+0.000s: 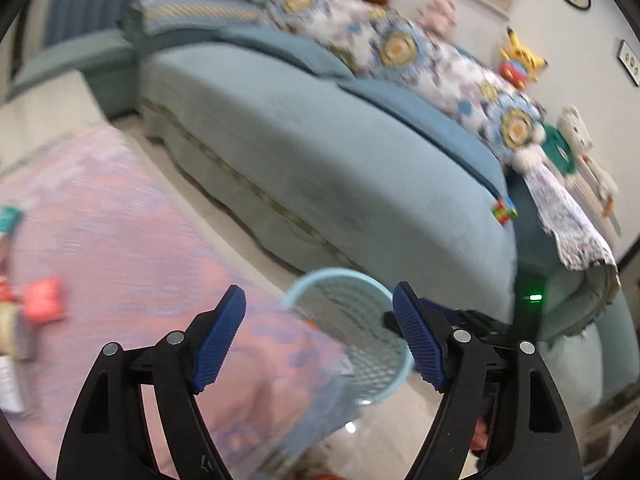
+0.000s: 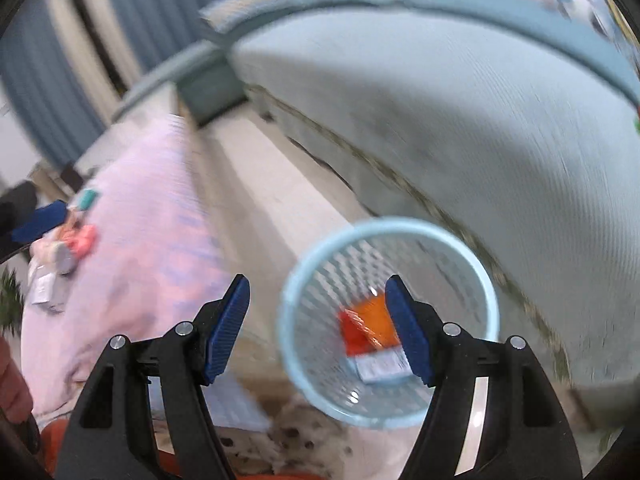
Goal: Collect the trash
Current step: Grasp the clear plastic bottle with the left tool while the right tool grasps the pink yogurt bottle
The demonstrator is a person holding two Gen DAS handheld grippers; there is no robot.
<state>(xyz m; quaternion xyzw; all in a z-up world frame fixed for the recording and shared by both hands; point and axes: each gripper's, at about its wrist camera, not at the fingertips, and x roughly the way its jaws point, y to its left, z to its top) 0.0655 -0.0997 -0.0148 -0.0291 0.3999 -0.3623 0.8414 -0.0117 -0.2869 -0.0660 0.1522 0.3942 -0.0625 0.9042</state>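
A light-blue mesh waste basket (image 2: 486,280) stands on the floor between the pink-covered table and the sofa; it also shows in the left wrist view (image 1: 352,304). An orange-red wrapper (image 2: 366,330) lies inside it. My right gripper (image 2: 318,328) is open and empty above the basket's near rim. My left gripper (image 1: 320,340) is open and empty, over the table's corner. Several pieces of trash lie on the table: a red packet (image 1: 44,300), a teal packet (image 1: 10,218) and, in the right wrist view, a pink-red packet (image 2: 82,240) with small wrappers (image 2: 44,286).
A pink cloth (image 1: 132,248) covers the table. A long light-blue sofa (image 1: 320,160) with cushions and plush toys (image 1: 520,60) runs behind the basket. A strip of pale floor (image 2: 280,200) lies between table and sofa. Blue curtains (image 2: 160,4) hang at the back.
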